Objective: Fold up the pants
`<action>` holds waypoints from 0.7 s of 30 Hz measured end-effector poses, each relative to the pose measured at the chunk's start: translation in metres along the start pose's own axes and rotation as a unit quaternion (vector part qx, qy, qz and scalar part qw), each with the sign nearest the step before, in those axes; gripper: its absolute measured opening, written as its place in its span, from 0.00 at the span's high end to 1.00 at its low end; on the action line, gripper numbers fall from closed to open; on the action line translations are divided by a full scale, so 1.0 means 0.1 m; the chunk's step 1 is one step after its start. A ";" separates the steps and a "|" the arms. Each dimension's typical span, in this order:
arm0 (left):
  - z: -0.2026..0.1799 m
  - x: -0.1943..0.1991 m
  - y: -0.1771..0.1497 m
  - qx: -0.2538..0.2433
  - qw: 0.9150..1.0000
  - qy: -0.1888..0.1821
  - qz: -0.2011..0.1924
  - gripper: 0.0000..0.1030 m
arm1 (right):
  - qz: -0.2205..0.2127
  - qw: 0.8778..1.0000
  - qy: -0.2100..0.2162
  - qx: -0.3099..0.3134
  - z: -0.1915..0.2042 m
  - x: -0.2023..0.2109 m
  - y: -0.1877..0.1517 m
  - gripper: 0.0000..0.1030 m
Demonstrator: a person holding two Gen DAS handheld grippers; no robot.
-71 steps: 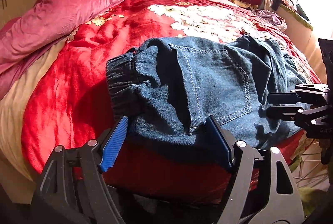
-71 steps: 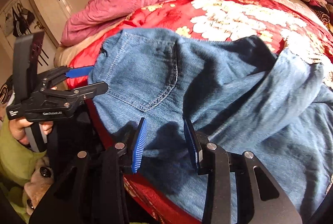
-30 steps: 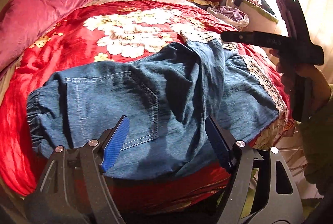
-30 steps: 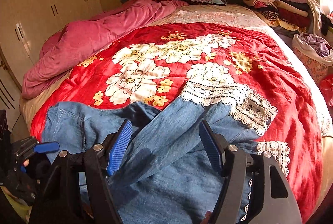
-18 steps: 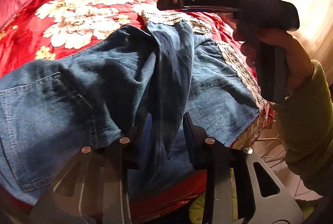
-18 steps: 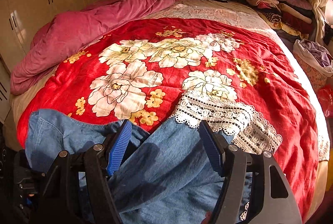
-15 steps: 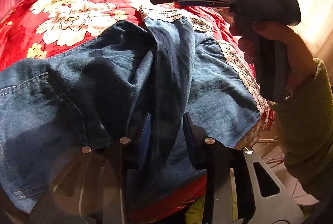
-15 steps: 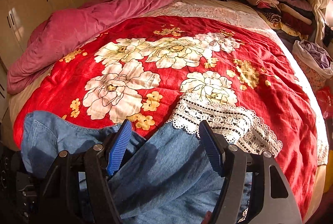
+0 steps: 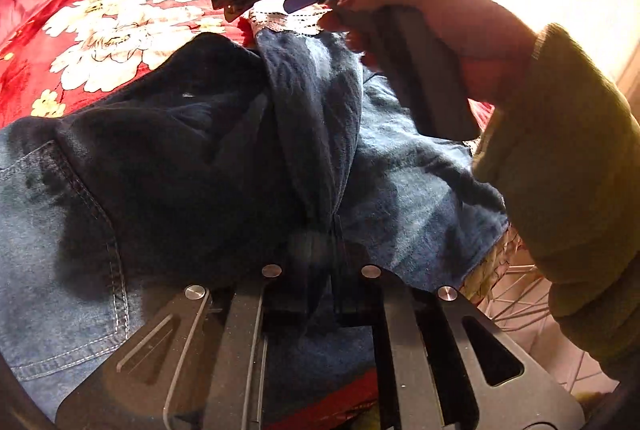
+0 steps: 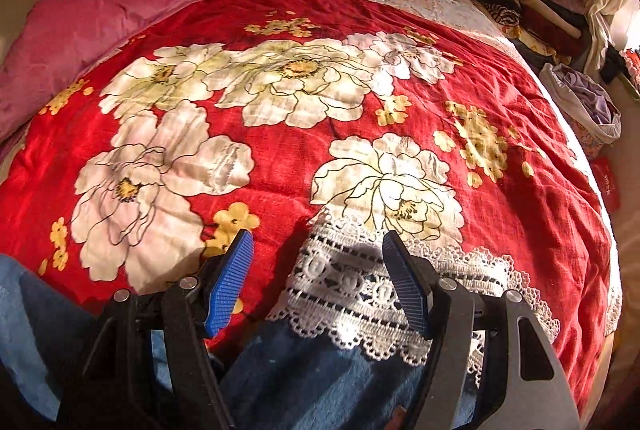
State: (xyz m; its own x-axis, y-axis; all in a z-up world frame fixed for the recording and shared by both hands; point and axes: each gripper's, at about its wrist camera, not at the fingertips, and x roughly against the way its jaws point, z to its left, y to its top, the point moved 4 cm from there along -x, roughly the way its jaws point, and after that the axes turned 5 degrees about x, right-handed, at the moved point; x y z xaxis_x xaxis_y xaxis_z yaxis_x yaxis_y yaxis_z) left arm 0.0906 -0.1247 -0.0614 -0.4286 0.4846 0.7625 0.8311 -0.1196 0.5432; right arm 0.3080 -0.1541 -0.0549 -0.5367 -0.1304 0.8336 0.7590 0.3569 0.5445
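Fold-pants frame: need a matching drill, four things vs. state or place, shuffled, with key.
Things:
1. left gripper
2. right gripper
3. lace hem
4. pink quilt

States:
A. bunched along the bed's far left side
B. open, above the pant leg end
C. shut on a ridge of the jeans
D. white, lying on the red flowered bedspread

Pairs: 1-C, 2-B, 3-D, 4-A

My blue denim pants (image 9: 192, 166) with white lace-trimmed cuffs (image 10: 356, 290) are lying crumpled across the near edge; a back pocket is showing at eight o'clock, one leg is ridging up toward twelve.
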 end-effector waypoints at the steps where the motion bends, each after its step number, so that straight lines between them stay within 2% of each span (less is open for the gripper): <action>1: 0.00 0.00 0.00 -0.001 1.000 0.000 -0.001 0.98 | 0.007 1.000 0.008 -0.009 -0.03 -0.07 -0.02 0.43; 2: 0.02 0.00 0.01 -0.001 1.000 -0.001 -0.002 0.98 | 0.013 0.999 0.019 -0.022 -0.07 -0.13 -0.05 0.65; 3: 0.01 0.01 0.02 0.000 1.000 -0.002 -0.003 0.98 | 0.017 0.999 0.023 -0.034 -0.13 -0.17 -0.09 0.76; 4: 0.03 0.02 0.02 0.001 1.000 -0.004 -0.004 0.98 | 0.010 0.999 0.029 -0.034 -0.15 -0.16 -0.11 0.79; 5: 0.04 0.03 0.03 0.002 1.000 -0.005 -0.006 0.98 | -0.004 0.998 0.043 -0.035 -0.17 -0.11 -0.12 0.89; 14: 0.11 0.10 0.01 -0.004 1.000 -0.001 -0.017 0.95 | -0.101 0.988 0.062 -0.096 -0.58 0.83 -0.39 0.91; 19: 0.10 0.11 0.02 -0.007 0.999 0.015 -0.028 0.79 | -0.144 0.977 0.061 -0.142 -0.91 1.37 -0.76 0.91; 21: 0.11 0.09 0.01 -0.009 0.999 0.018 -0.029 0.79 | -0.155 0.974 0.058 -0.152 -1.02 1.56 -0.93 0.91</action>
State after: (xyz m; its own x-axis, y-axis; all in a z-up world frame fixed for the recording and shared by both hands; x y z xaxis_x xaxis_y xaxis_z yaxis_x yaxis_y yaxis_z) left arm 0.0915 -0.1106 -0.0574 -0.4890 0.4591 0.7417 0.7979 -0.1082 0.5930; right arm 0.1908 -0.3021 0.0339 -0.7259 -0.2977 0.6200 0.6506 -0.0048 0.7594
